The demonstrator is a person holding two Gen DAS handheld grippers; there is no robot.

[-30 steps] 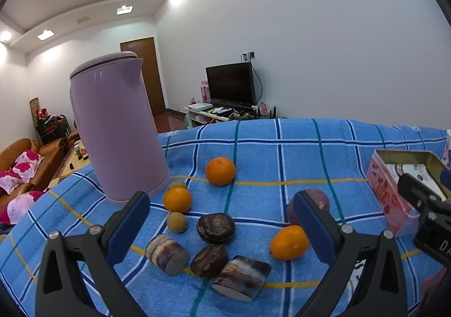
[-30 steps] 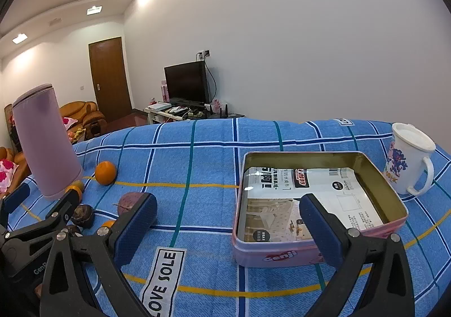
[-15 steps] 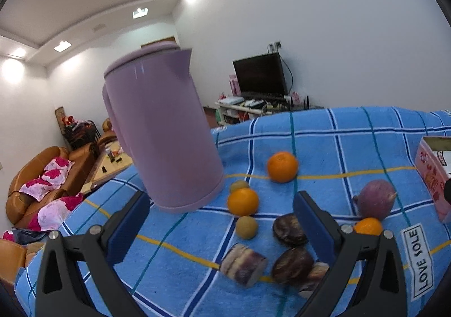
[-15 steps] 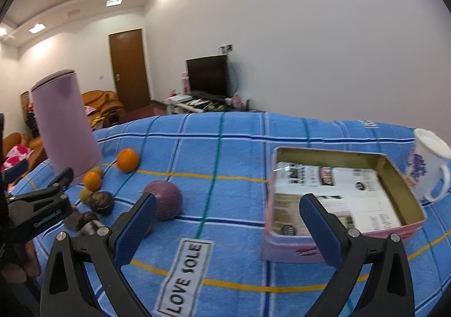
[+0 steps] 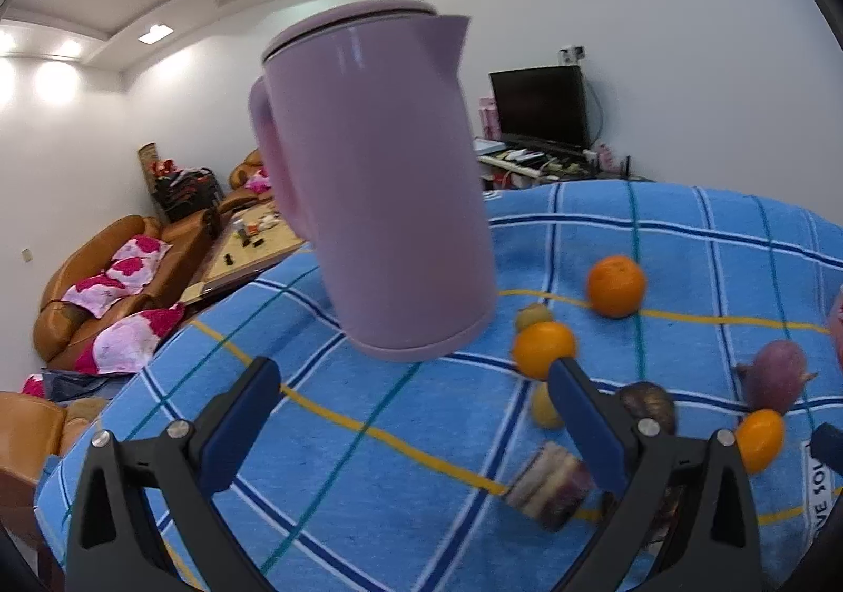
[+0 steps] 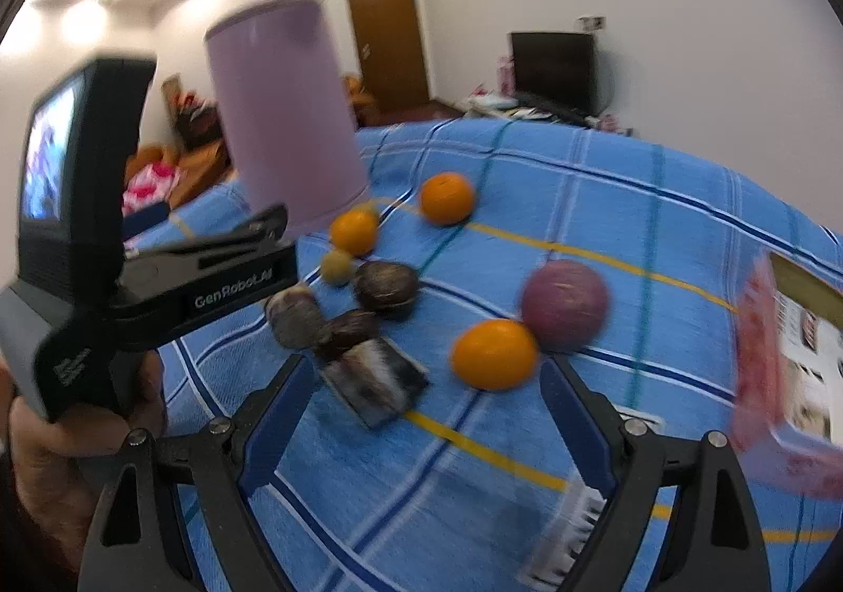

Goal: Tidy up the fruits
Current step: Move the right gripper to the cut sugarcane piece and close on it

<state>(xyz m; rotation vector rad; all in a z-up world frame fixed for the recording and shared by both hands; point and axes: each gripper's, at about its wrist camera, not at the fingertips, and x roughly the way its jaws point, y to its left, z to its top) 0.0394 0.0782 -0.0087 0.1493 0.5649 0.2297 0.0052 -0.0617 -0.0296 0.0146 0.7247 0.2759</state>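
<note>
While closing from wide with nothing yet between the jaws, right gripper (image 6: pixel 424 413) aimed at nearest orange (image 6: pixel 494 354), lying just ahead of the right jaw and touching purple round fruit (image 6: pixel 565 303); pink tin (image 6: pixel 758 355) off to the right. Advised: centre orange between jaws before pinching, squeeze gently, avoid nudging neighbour. Left gripper (image 5: pixel 411 426) wide, empty, facing lilac kettle (image 5: pixel 374 181) on desk (image 5: pixel 701 249).

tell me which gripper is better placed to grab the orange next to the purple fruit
Right. The right gripper faces that orange, which sits just ahead of its closing, empty jaws. The left gripper points toward the lilac kettle, with the orange off to its side.
</note>
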